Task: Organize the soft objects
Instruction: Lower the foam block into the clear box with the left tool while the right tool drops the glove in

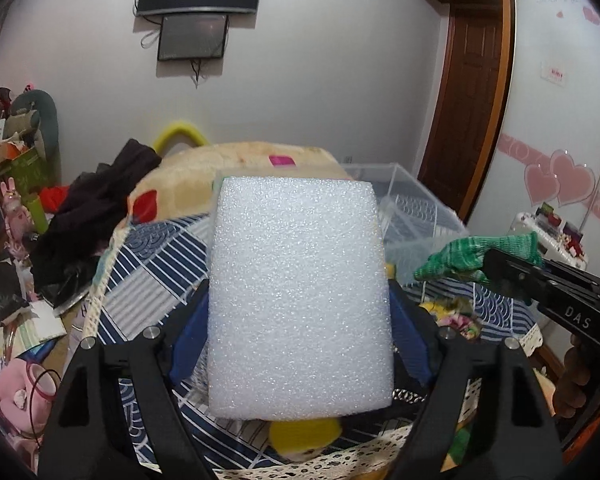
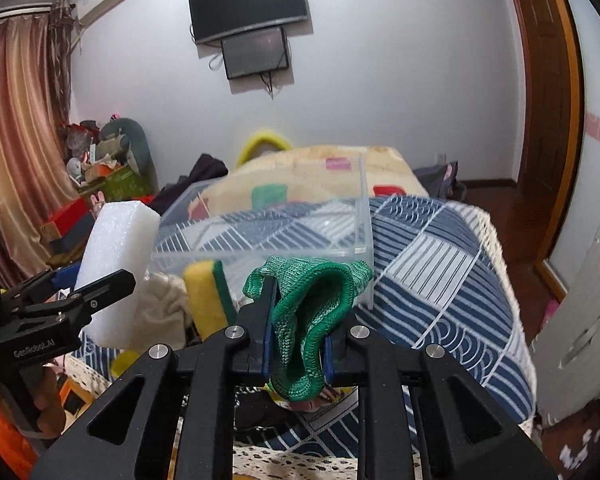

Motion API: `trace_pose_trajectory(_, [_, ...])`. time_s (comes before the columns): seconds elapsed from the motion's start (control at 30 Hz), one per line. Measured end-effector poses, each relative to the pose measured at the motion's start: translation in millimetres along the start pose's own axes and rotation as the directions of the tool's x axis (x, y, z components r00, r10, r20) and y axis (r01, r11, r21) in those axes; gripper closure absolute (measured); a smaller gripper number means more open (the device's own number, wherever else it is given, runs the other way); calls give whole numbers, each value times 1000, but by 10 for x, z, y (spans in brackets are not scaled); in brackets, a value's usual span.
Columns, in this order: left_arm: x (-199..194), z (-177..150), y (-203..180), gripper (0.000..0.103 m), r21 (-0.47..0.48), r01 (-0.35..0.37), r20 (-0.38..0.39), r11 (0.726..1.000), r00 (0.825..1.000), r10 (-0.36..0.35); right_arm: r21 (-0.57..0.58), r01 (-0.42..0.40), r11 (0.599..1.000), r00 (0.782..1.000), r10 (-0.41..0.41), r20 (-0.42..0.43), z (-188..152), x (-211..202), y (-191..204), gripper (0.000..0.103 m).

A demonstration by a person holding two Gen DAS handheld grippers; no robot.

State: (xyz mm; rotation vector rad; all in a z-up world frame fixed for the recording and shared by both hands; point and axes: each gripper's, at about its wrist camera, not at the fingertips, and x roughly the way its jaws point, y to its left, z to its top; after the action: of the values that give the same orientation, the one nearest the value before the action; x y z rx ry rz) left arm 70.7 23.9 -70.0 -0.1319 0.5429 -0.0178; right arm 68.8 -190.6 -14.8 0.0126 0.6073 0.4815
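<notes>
My left gripper (image 1: 300, 312) is shut on a white foam block (image 1: 300, 296) and holds it upright above the bed; the block also shows in the right wrist view (image 2: 116, 264). My right gripper (image 2: 300, 316) is shut on a green knitted glove (image 2: 312, 312), which also shows at the right of the left wrist view (image 1: 476, 254). A clear plastic box (image 2: 360, 220) sits on the blue patterned bedspread (image 2: 440, 264) just beyond both grippers. A yellow-green sponge (image 2: 208, 296) and a cream cloth (image 2: 164, 304) lie in front of the box.
A beige patterned blanket (image 1: 228, 168) and dark clothes (image 1: 92, 216) lie at the far end of the bed. Cluttered boxes and toys (image 1: 16, 160) stand at the left. A yellow soft item (image 1: 304, 434) lies under the foam. A wooden door (image 1: 464, 80) is at the right.
</notes>
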Motion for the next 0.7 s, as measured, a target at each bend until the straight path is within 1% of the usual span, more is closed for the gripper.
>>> trace_pose_trajectory(0.27, [-103, 313, 75, 22, -7, 17, 57, 1000, 998, -16, -24, 15, 1000, 994, -12, 107, 257, -230, 27, 87])
trace_pose_trajectory(0.43, [-50, 576, 114, 22, -12, 40, 80, 999, 996, -38, -43, 30, 999, 987, -22, 161, 468, -230, 41, 87])
trace_pose_trajectory(0.6, [136, 797, 166, 22, -21, 54, 56, 998, 997, -53, -59, 48, 997, 984, -37, 175, 594, -102, 84, 87])
trace_pose_trajectory(0.7, [290, 895, 174, 22, -22, 60, 23, 998, 998, -59, -65, 52, 997, 986, -41, 164, 661, 40, 82, 87])
